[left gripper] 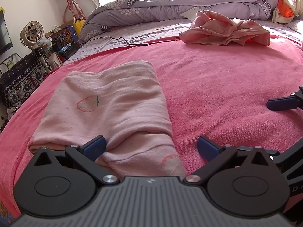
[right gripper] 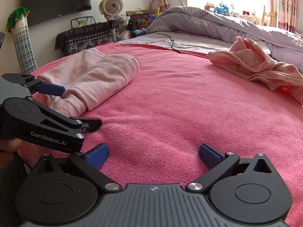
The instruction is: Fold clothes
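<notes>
Left claw (left gripper: 151, 147) jaws spread wide, nothing clamped; one blue pad touches the near end of the folded pink garment (left gripper: 106, 109), which lies toward the bed's left edge. Right claw (right gripper: 153, 157) also apart, empty over bare pink blanket (right gripper: 180, 113). Garment looks light, soft knit, floppy, likely to slump; best pinched at corners or the folded hem. Crumpled pink garment (left gripper: 225, 31) sits unfolded toward the far right edge. Blanket is napped, probably grippy. Grey quilt (left gripper: 170, 5) heaped beyond; fan (left gripper: 32, 33) past the bed's left corner.

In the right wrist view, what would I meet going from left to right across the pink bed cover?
Left gripper → folded pink garment → black cable → crumpled pink garment.
</notes>
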Motion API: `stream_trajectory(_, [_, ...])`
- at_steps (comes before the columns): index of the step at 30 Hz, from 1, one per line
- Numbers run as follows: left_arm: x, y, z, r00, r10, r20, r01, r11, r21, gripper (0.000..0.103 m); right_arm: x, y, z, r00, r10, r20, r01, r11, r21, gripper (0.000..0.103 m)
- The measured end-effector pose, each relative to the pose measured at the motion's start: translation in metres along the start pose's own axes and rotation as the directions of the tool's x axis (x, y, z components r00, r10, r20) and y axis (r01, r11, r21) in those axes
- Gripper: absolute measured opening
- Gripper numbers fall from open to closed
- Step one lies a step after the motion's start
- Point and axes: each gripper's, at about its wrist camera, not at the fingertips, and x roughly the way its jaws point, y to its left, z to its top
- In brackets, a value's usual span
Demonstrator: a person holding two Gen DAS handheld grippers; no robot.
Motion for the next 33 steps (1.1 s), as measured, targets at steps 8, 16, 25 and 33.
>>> stream_trajectory(8, [0.0003, 0.0005, 0.0002, 1.000, 0.001, -0.002, -0.001, 1.000, -0.003, 0.103, -0.0004, -0.0001, -0.0017, 1.000, -0.001, 0.005, 0.001, 1.000, 0.000, 0.103])
stream_trajectory(16, [0.0000, 0.0001, 0.0001, 1.000, 0.003, -0.003, -0.003, 1.000, -0.003, 0.103, -0.0004, 0.0002, -0.0028, 1.000, -0.001, 0.012, 0.001, 1.000, 0.001, 0.103])
stream_trajectory(25, [-0.0004, 0.0008, -0.0014, 1.000, 0.004, 0.005, -0.004, 1.000, -0.008, 0.103, -0.0003, 0.0007, -0.0041, 1.000, -0.001, 0.019, 0.001, 1.000, 0.001, 0.103])
stream_trajectory(33, [-0.0008, -0.0010, -0.0017, 1.000, 0.008, 0.018, -0.008, 1.000, -0.003, 0.103, -0.0001, 0.0009, -0.0049, 1.000, 0.000, 0.023, 0.000, 1.000, 0.001, 0.103])
